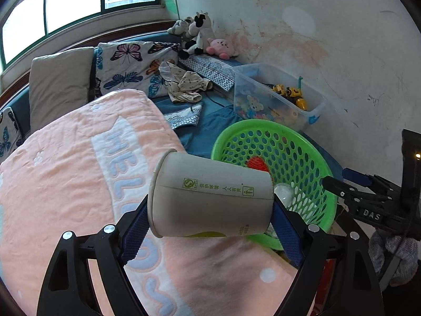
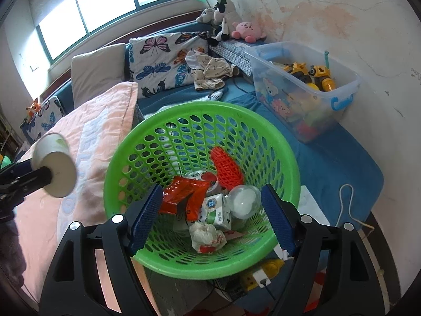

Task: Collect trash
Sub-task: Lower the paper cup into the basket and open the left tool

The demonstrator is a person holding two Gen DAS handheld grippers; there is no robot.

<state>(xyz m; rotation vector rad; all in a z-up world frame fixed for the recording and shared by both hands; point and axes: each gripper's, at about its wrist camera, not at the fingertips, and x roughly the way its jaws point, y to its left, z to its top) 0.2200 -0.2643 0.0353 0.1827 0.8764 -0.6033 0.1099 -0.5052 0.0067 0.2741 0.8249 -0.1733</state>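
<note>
A white paper cup (image 1: 210, 197) with green print lies sideways between the blue pads of my left gripper (image 1: 210, 210), which is shut on its rim and base above the pink blanket. In the right wrist view the same cup (image 2: 56, 168) shows at the left. My right gripper (image 2: 211, 192) stands open over the green perforated basket (image 2: 200, 106), with no pad touching anything. Inside the basket lie a red wrapper (image 2: 184, 197), a small milk carton (image 2: 218, 210), crumpled paper (image 2: 208, 237), a clear round piece (image 2: 242, 200) and an orange mesh (image 2: 226, 168). The basket (image 1: 263, 125) sits just right of the cup.
A pink blanket (image 1: 65, 171) covers the bed's left side. A clear bin of toys (image 2: 302, 84) stands against the stained wall behind the basket. Butterfly pillows (image 2: 163, 60), loose clothes and plush toys (image 2: 223, 15) lie at the back. A power strip (image 2: 257, 276) lies on the floor below.
</note>
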